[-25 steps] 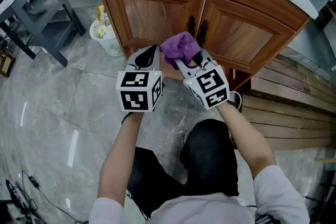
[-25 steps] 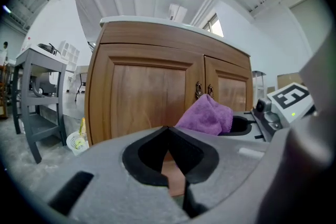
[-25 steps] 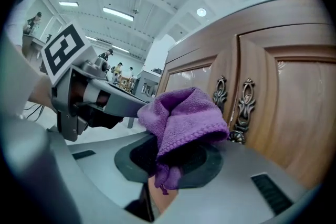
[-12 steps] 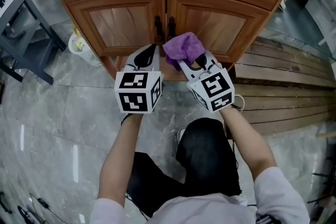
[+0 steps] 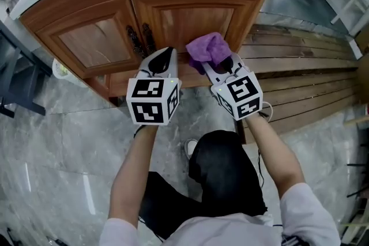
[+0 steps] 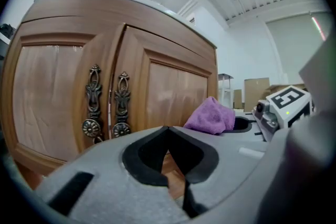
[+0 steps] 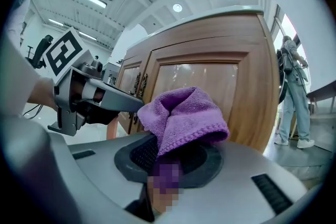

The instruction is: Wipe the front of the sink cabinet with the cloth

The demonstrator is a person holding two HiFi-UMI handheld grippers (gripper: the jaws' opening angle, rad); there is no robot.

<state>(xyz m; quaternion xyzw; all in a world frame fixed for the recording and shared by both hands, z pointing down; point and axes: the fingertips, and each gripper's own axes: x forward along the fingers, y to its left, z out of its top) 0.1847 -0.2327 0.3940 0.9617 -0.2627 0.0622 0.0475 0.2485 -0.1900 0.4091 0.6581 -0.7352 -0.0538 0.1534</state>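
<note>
Jaws of the right gripper (image 5: 218, 69) clamp the cloth (image 5: 209, 49) (left gripper's (image 5: 163, 58) closed, empty) — best pressed flat on the cabinet door (image 5: 196, 17), stroking evenly.

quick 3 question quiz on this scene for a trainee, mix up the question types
1. Which gripper holds the purple cloth?
2. True or false: both cabinet doors are closed.
3. Fill in: the left gripper has its jaws ____, with nothing between them.
Key: 1 the right gripper; 2 true; 3 together.
</note>
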